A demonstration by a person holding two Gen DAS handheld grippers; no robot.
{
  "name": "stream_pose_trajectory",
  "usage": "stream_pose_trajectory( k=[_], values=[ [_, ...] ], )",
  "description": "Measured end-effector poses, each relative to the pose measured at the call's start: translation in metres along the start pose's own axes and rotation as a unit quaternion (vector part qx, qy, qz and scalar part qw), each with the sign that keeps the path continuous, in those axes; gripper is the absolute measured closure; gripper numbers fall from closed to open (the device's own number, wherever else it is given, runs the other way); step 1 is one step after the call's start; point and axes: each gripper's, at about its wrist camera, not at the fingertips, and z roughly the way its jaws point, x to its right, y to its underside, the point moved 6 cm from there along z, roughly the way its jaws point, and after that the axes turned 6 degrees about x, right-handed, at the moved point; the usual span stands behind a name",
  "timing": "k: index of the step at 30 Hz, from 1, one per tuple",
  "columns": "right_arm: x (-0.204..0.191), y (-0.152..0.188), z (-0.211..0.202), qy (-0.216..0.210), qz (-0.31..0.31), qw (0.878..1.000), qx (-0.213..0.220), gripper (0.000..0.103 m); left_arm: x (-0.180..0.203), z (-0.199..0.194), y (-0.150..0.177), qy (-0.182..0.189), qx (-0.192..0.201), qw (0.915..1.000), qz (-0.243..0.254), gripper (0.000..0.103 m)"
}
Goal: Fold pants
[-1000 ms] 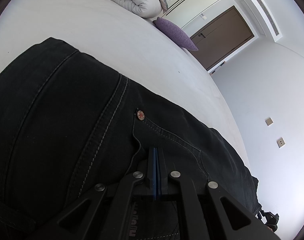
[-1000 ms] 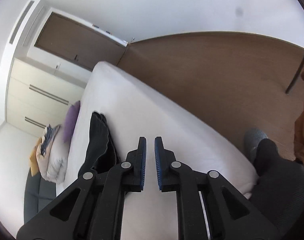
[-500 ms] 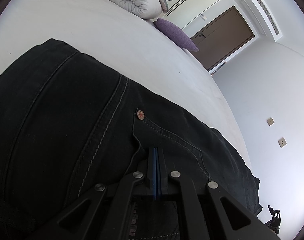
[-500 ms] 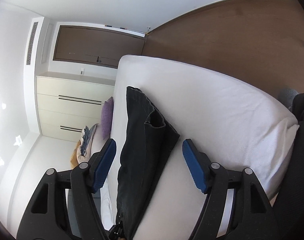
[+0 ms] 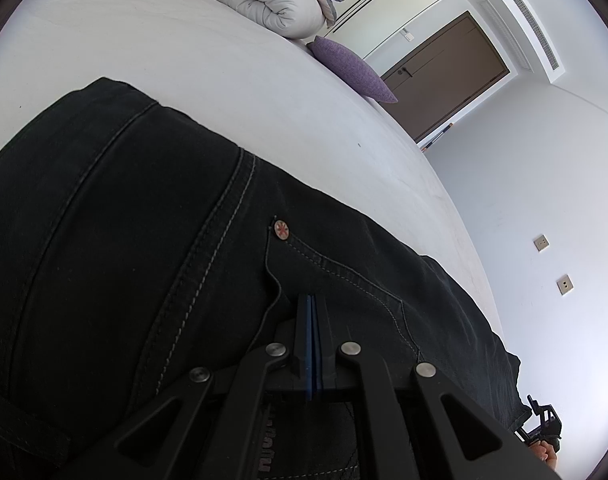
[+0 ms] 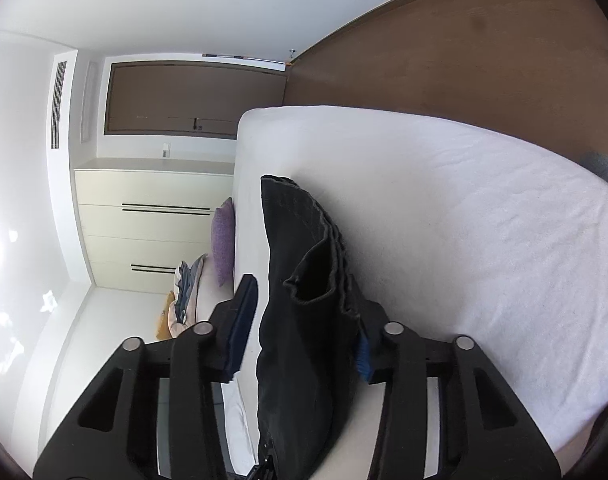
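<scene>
The left gripper is seen pointed downward, its black linkage arms drawn together and its blue pads pressed flat against each other with no gap; whether cloth of the pants is pinched at the tips cannot be told. The right gripper is held closer to level, and its jaws have just been closing. A raised fold of the pants stands between its fingers: the right pad is touched by the cloth, while a narrow gap is left at the left pad.
</scene>
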Motion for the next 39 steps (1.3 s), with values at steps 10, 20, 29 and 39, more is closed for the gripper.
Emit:
stream_pose_trajectory(
  k=[10,20,29,39],
  values=[
    [-0.034,0.015,0.006,0.043,-0.135,0.990,0.001,0.093,-0.001,-0.003,0.000,-0.003,0.004,1.0000,-0.001,0.098],
    [-0.120,0.233,0.053,0.093,-0.617,0.775,-0.103,0.094,0.052,-0.021,0.030,0.023,0.000,0.9997,0.004,0.094],
    [-0.089,0.281,0.057,0.125,-0.690,0.704,-0.112,0.093,0.156,0.026,0.072,0.113,-0.090,0.9892,0.024,0.031],
    [-0.121,0.336,0.042,0.091,-0.758,0.641,-0.084,0.093,0.189,0.073,0.087,0.138,-0.180,0.9740,0.006,0.022]
  ],
)
